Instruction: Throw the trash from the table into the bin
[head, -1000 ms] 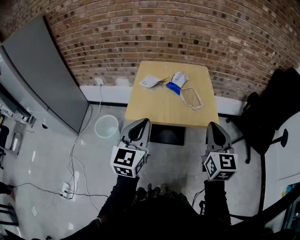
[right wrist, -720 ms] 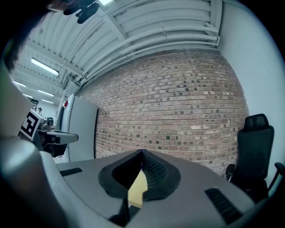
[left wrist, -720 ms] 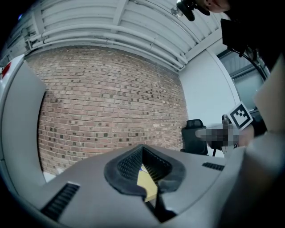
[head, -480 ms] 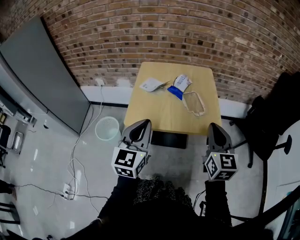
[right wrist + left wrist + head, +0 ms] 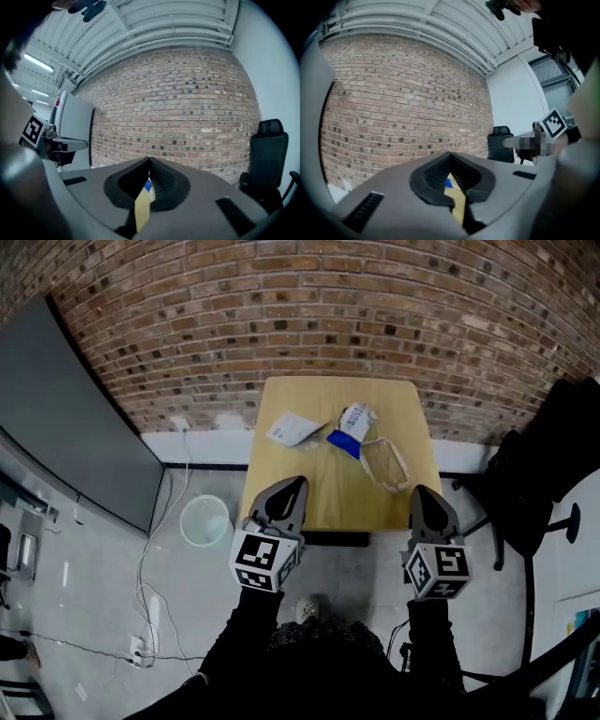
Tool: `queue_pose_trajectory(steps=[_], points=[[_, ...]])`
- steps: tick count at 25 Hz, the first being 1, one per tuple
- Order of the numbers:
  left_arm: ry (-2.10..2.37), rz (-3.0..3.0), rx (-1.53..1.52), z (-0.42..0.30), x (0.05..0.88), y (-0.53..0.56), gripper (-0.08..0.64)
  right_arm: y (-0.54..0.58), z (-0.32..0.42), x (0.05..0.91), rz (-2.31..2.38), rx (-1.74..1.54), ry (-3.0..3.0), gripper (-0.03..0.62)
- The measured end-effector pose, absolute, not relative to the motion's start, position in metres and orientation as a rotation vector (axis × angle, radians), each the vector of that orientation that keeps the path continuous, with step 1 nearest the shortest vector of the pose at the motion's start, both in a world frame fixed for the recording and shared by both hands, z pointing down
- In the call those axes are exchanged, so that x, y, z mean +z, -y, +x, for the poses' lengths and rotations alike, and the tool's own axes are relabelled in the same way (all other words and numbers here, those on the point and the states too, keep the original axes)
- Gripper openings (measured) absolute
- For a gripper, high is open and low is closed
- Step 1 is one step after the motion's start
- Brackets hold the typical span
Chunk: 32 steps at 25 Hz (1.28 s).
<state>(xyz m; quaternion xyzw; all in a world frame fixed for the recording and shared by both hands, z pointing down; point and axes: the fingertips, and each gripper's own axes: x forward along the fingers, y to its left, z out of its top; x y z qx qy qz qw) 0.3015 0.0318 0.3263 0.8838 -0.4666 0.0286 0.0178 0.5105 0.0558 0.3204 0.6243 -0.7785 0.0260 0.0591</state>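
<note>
We look down on a brick wall (image 5: 328, 315) that closes the far side of a grey floor (image 5: 94, 596), with a grey panel (image 5: 66, 427) standing against it at the left. A square wooden table (image 5: 328, 502) is set against the wall, and a black chair (image 5: 553, 456) stands to its right. A round white bin (image 5: 205, 520) sits on the floor just beside the table's left near corner. We hold both grippers over the table's near edge, pointing at the wall. The left gripper (image 5: 296, 483) has its fingers pressed together with nothing between them, and the right gripper (image 5: 424, 491) is likewise closed and empty. The trash lies on the far half of the tabletop, well apart from both grippers: a clear bag (image 5: 385, 462) to the right, a blue-and-white wrapper (image 5: 352, 423) just beside it, and a white paper (image 5: 291, 429) to the left.
</note>
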Motion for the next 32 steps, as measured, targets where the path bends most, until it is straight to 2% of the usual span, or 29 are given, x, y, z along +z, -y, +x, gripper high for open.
queue_pose_trajectory(steps=[15, 32], points=[[1.328, 2.767, 0.140, 0.306, 0.353, 0.028, 0.006, -0.009, 0.481, 0.337, 1.880, 0.101, 2.332, 0.011], [1.383, 2.728, 0.197, 0.335, 0.362, 0.077, 0.006, 0.056, 0.519, 0.354, 1.828, 0.162, 2.353, 0.011]])
